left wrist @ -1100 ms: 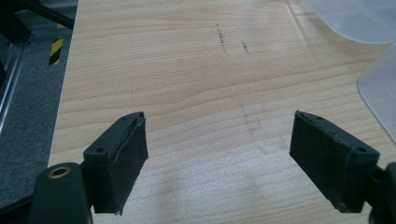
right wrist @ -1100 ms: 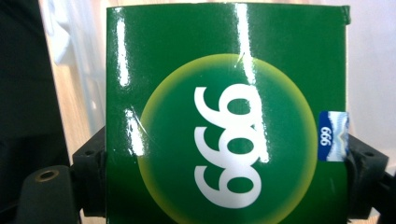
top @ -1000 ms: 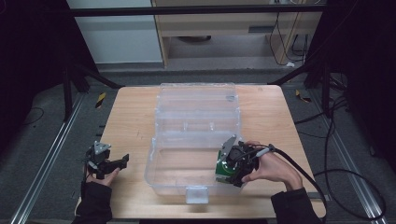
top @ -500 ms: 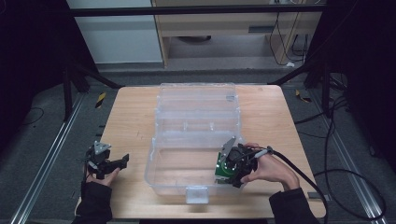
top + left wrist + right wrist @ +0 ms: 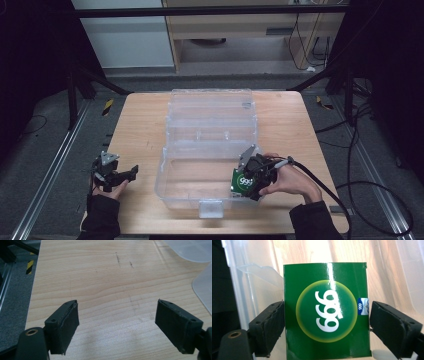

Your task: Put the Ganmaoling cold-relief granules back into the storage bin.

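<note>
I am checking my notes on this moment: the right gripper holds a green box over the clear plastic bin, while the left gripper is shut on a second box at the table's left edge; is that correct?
Not quite. The left gripper holds nothing: the left gripper view shows its jaws wide apart over bare table. The rest stands: the right gripper has the green box between its jaws over the clear plastic bin.

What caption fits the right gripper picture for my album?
Right gripper with its jaws on both sides of a green box over the clear bin.
</note>
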Available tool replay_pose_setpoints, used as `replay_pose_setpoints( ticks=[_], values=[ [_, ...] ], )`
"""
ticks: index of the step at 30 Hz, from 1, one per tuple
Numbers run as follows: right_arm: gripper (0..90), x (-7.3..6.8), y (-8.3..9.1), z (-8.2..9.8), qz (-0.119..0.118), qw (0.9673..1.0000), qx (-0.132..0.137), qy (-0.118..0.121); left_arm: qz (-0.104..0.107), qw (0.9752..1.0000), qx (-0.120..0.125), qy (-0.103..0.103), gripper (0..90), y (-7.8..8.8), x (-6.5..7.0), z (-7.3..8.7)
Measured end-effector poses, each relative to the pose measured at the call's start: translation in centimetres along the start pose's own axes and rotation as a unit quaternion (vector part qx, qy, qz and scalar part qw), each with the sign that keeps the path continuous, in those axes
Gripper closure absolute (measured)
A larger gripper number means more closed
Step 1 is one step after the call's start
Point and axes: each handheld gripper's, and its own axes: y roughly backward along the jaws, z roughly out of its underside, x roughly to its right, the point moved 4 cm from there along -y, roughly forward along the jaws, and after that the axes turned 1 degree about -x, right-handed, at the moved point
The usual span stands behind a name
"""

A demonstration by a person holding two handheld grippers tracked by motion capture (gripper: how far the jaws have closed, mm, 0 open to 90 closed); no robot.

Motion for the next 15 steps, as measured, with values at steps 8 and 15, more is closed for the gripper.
replay_pose_setpoints(
  ticks=[8, 15],
  values=[
    [14.9, -0.1, 1.9, 0.1, 0.015, 0.9989, 0.043, -0.01, 0.0, 1.0, 0.0, -0.001, 18.3, 0.0, 0.0, 0.0],
    [12.8, 0.1, 4.5, 0.4, 0.041, 0.9918, 0.112, -0.046, 0.001, 1.0, 0.0, 0.001, 18.3, 0.0, 0.1, 0.0]
  ],
)
